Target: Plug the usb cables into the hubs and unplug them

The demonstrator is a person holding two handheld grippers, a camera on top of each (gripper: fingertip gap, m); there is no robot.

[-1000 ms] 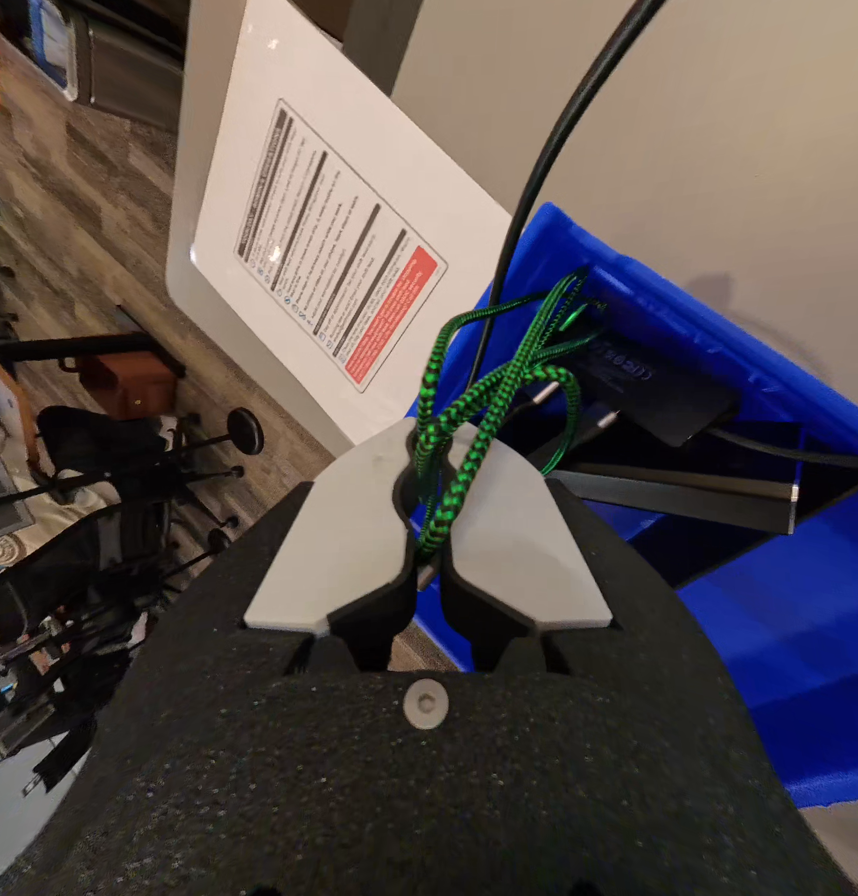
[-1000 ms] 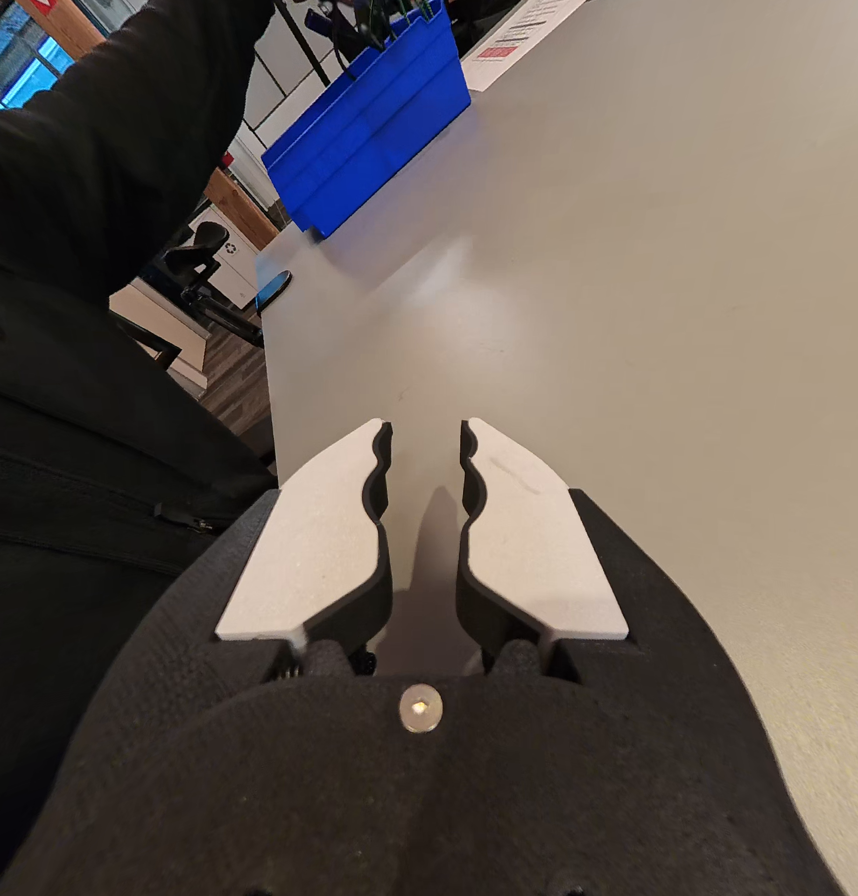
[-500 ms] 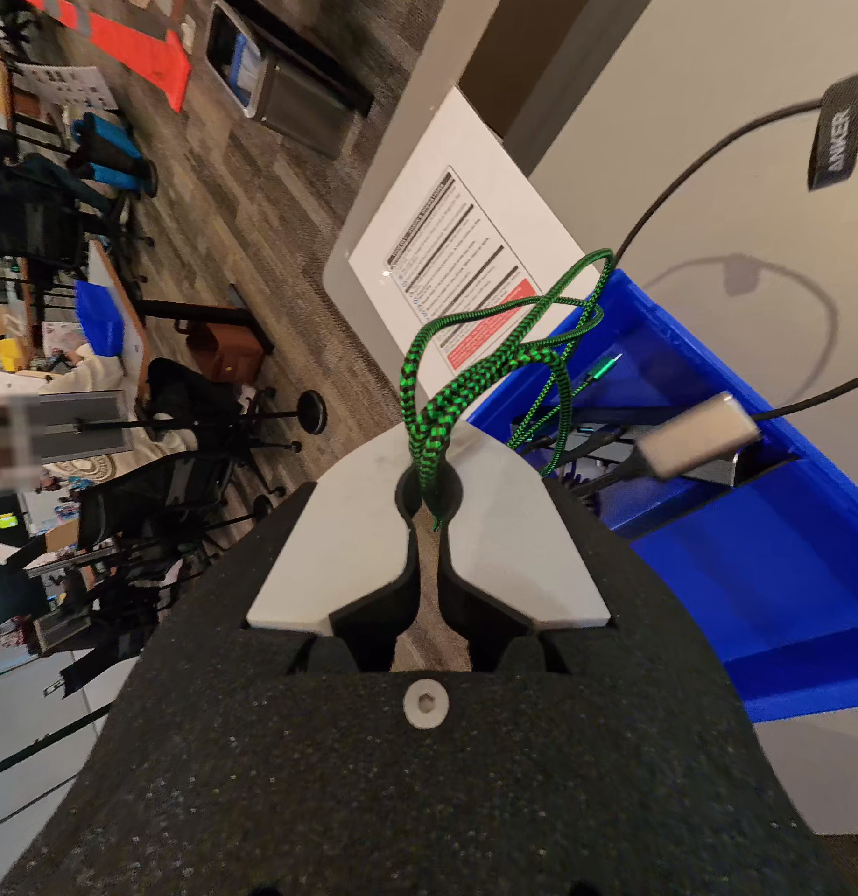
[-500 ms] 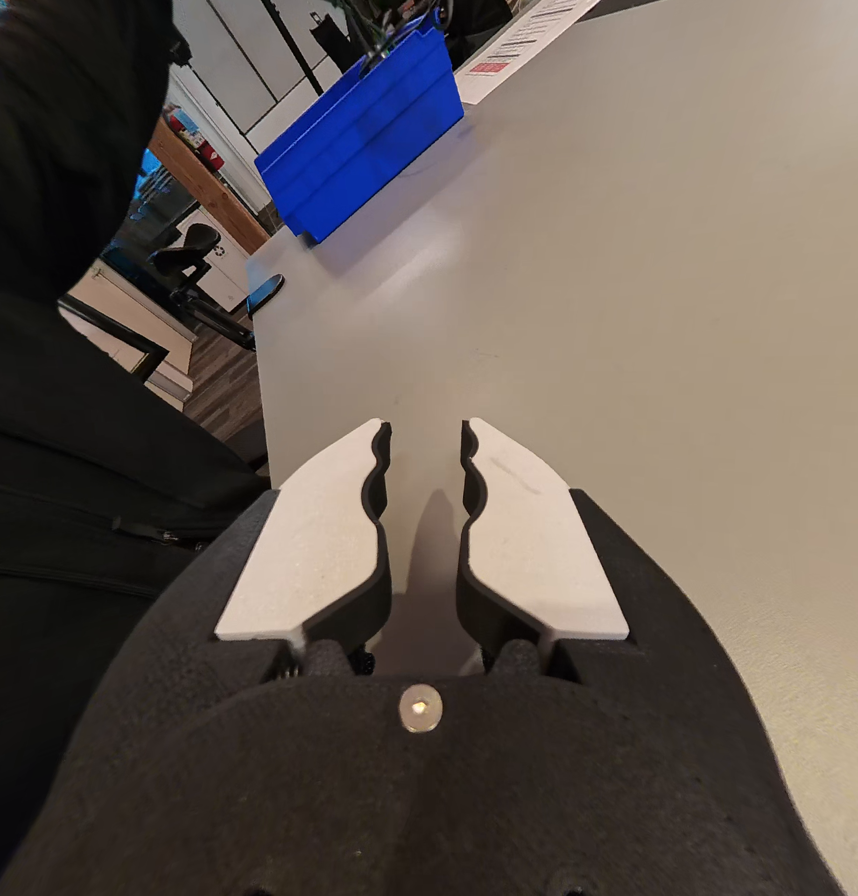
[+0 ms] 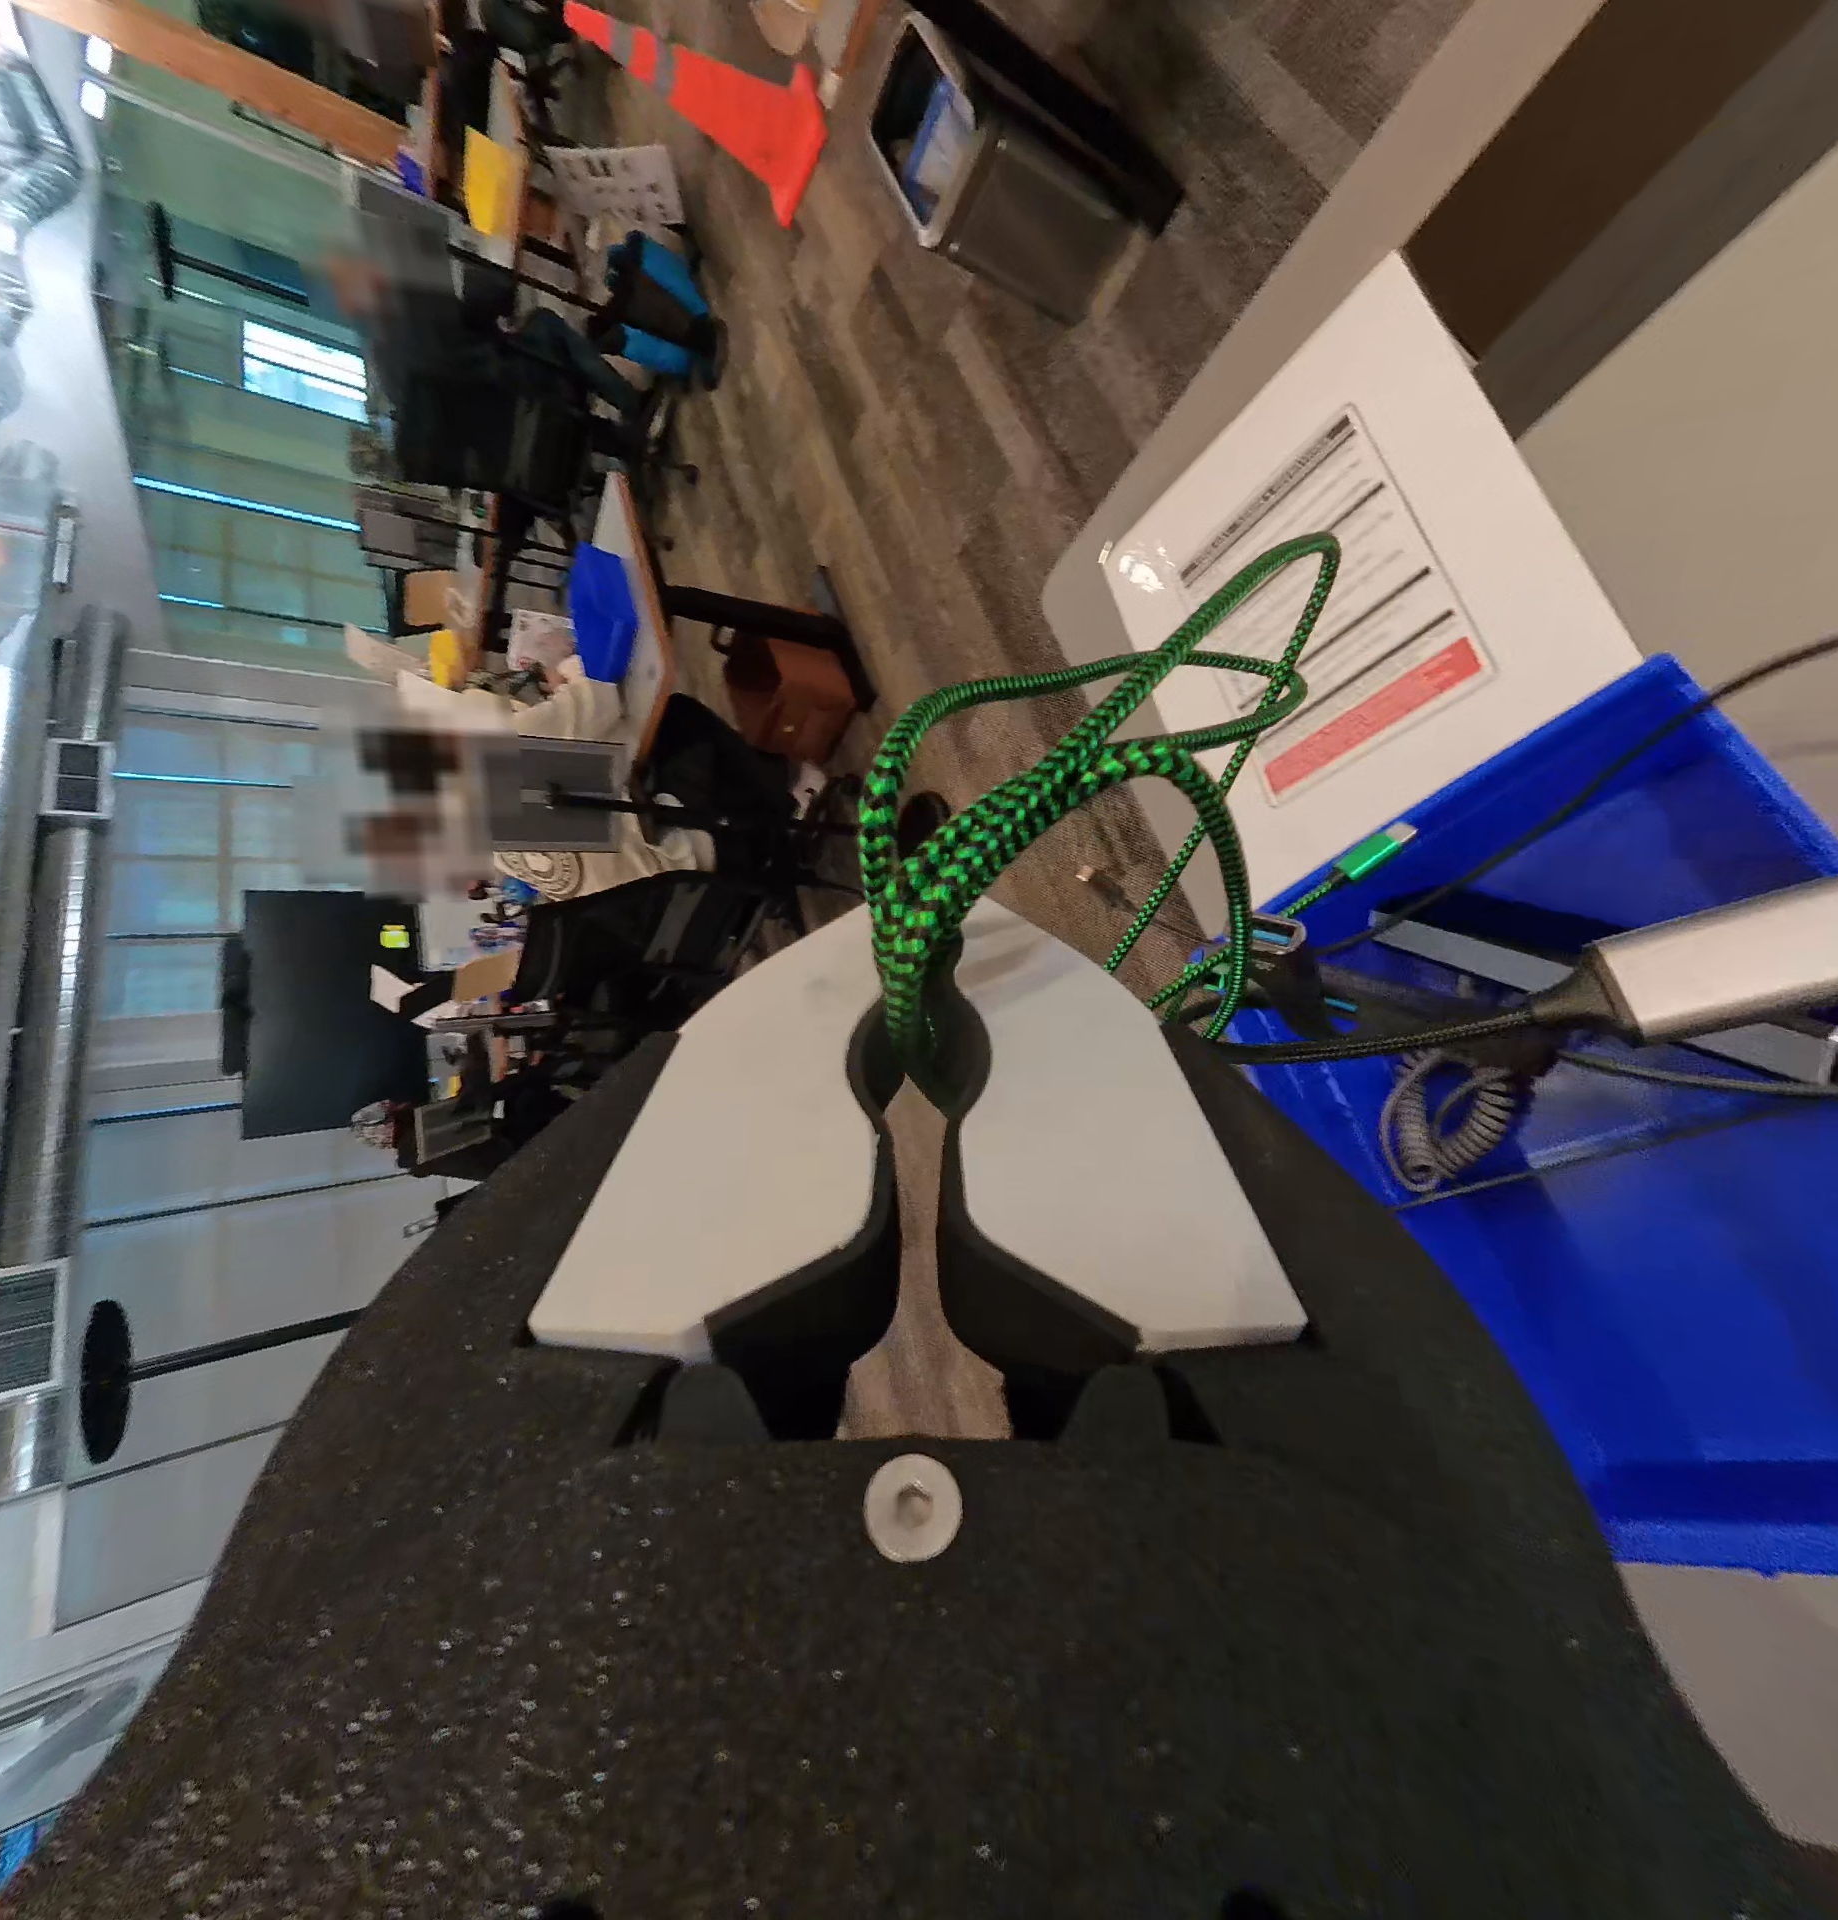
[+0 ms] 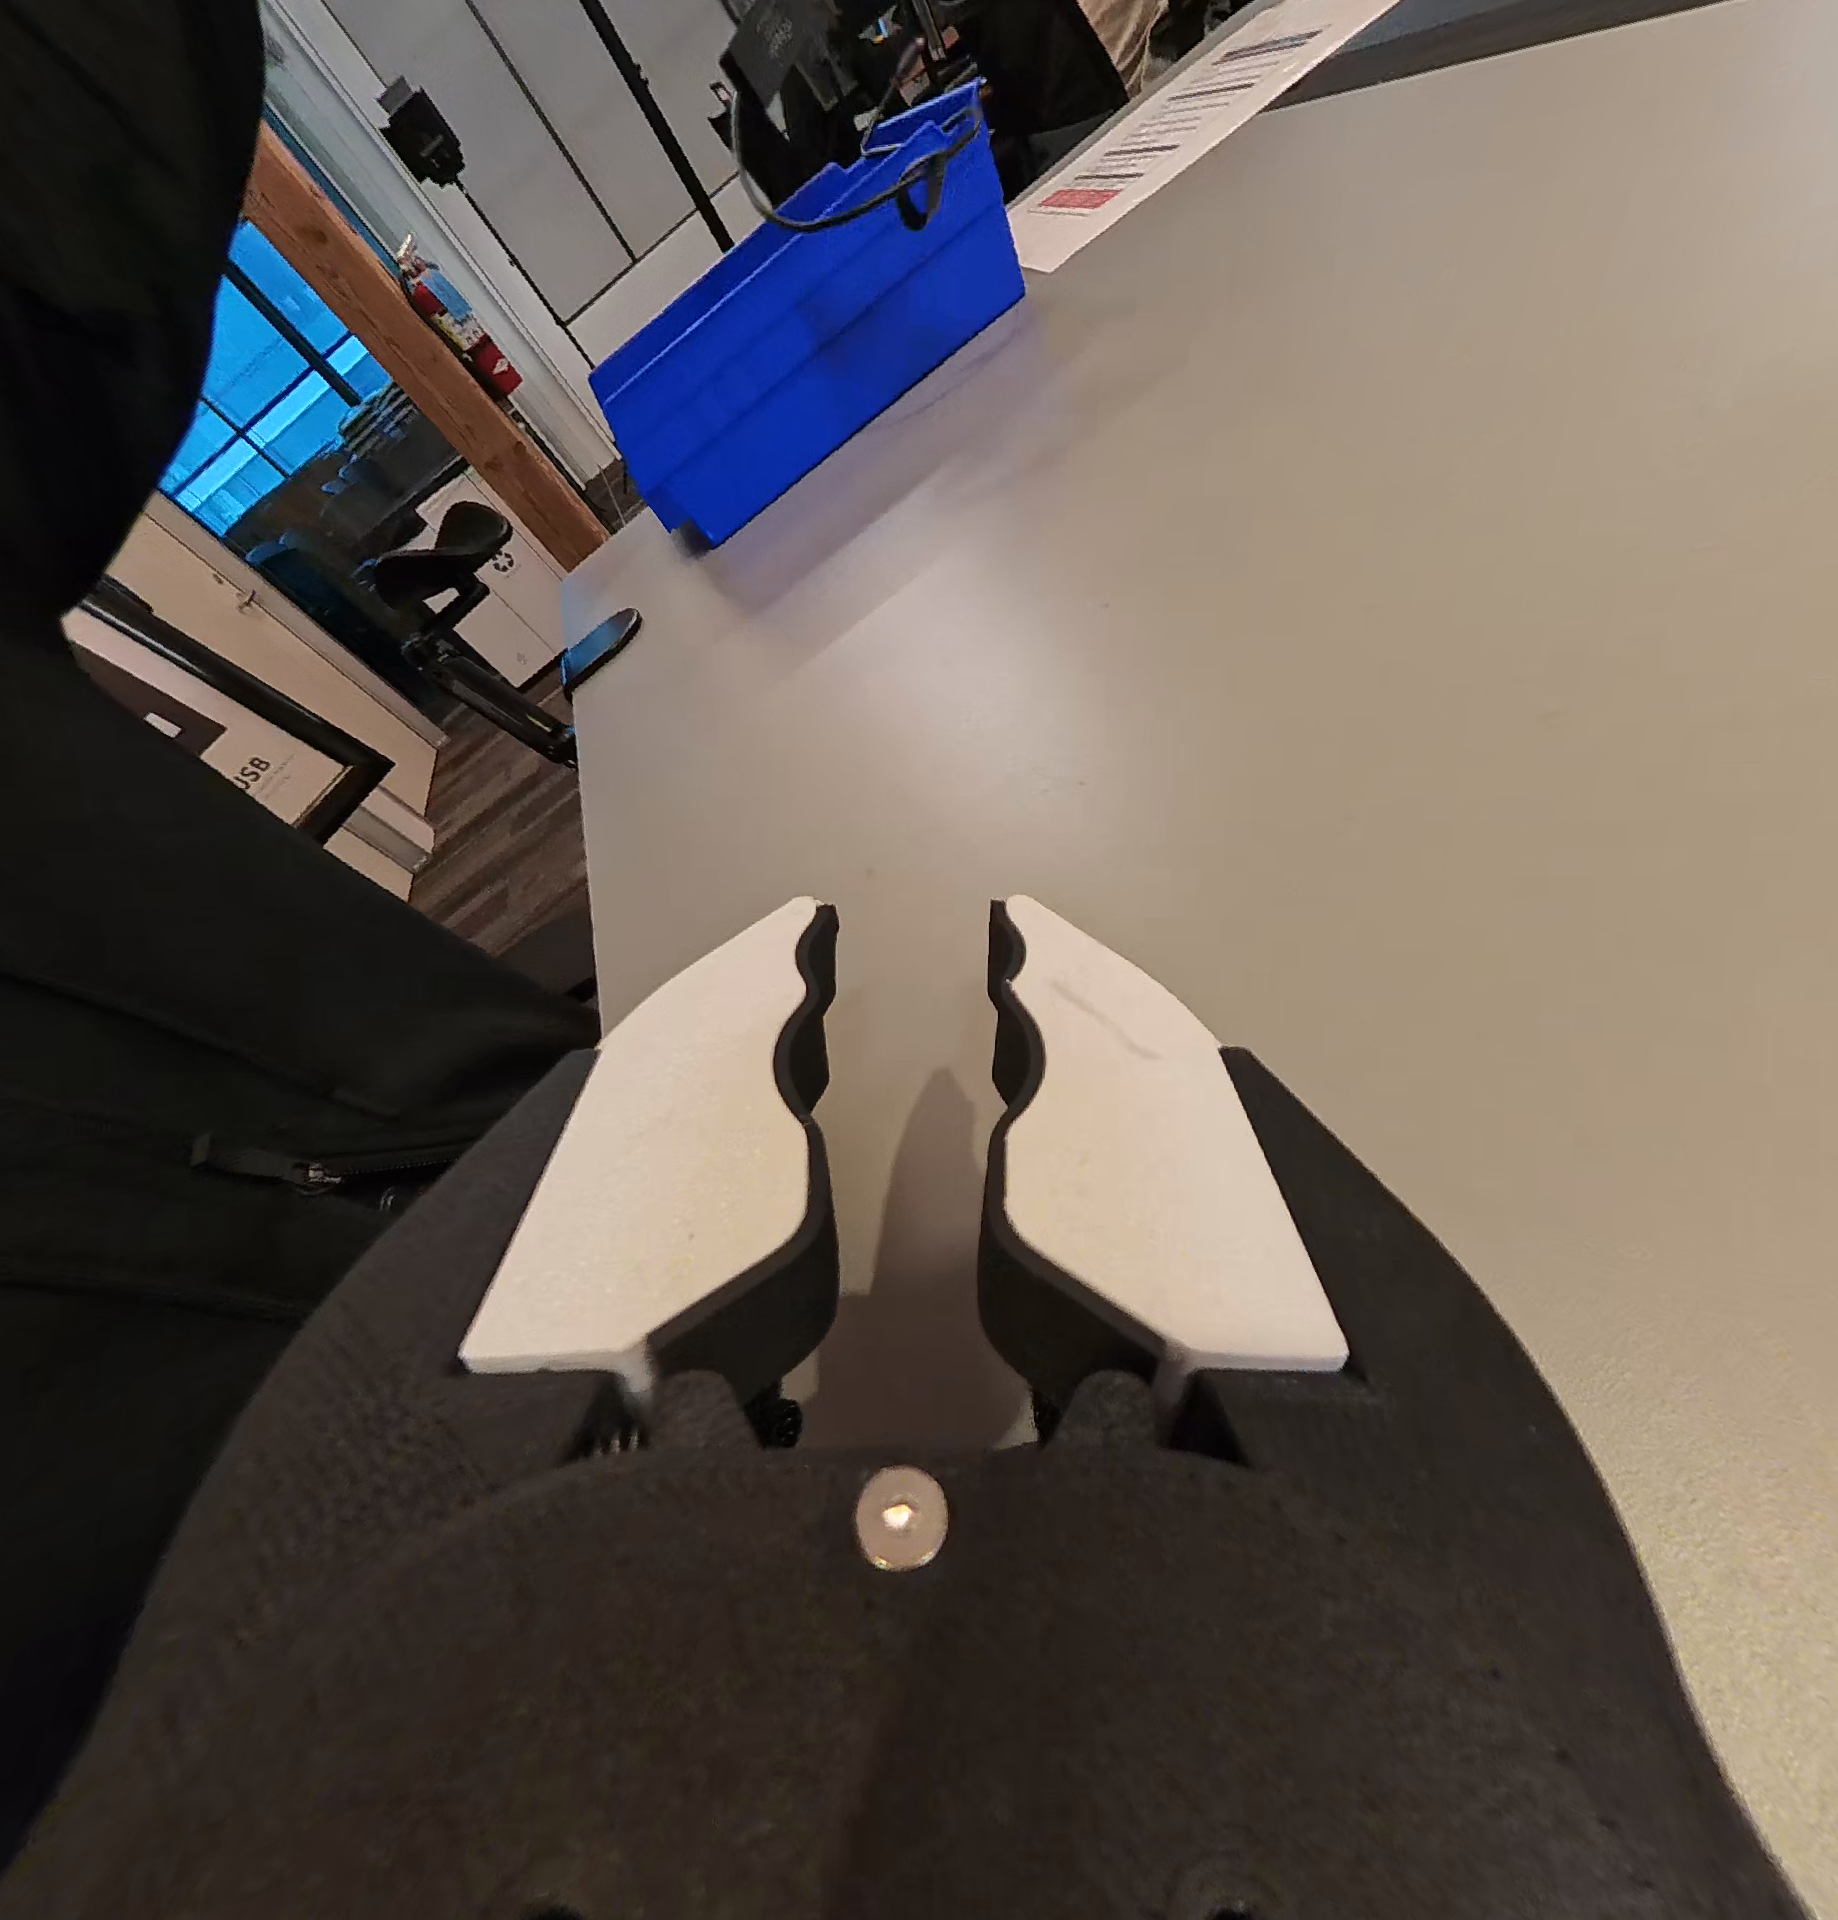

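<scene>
My left gripper (image 5: 920, 971) is shut on a bundle of green-and-black braided USB cable (image 5: 1008, 810) and holds it up beside the blue bin (image 5: 1673, 1278). The cable's green plug (image 5: 1374, 854) hangs free over the bin. A silver hub (image 5: 1746, 971) on a dark braided lead hangs above the bin, tangled with the lifted cable. A grey coiled cable (image 5: 1440, 1117) lies in the bin. My right gripper (image 6: 913, 914) is open and empty, low over the grey table (image 6: 1414, 675). The blue bin also shows in the right wrist view (image 6: 811, 364), far off.
A white sheet with printed text lies on the table by the bin (image 5: 1351, 613), also seen in the right wrist view (image 6: 1175, 135). The table's edge runs left of my right gripper, with a person's dark clothing (image 6: 167, 1039) beside it. Chairs and desks stand on the floor beyond. The left gripper's tips are roughly 70 centimeters from the right gripper's.
My left gripper has lifted the green cable up out of the bin and away from it; the silver hub came up with it. The right gripper has stayed open over the table.
</scene>
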